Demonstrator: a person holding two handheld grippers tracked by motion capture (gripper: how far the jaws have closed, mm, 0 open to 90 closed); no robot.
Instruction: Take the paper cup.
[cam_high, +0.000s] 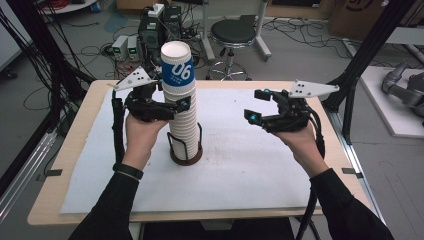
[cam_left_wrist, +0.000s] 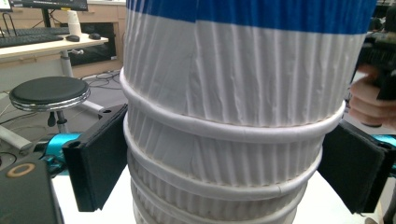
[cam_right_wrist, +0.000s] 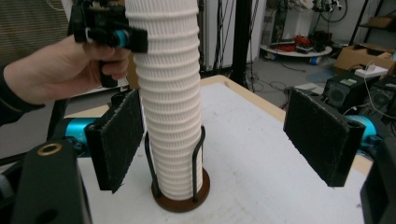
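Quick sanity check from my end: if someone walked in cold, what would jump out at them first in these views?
The tall stack of white paper cups in a wire holder, mid-table on the white mat; its top cup bears a blue band marked 06. The left gripper has its jaws on either side of the stack's upper part, pads against the ribbed cups. The right gripper hangs apart to the right of the stack, jaws open and empty.
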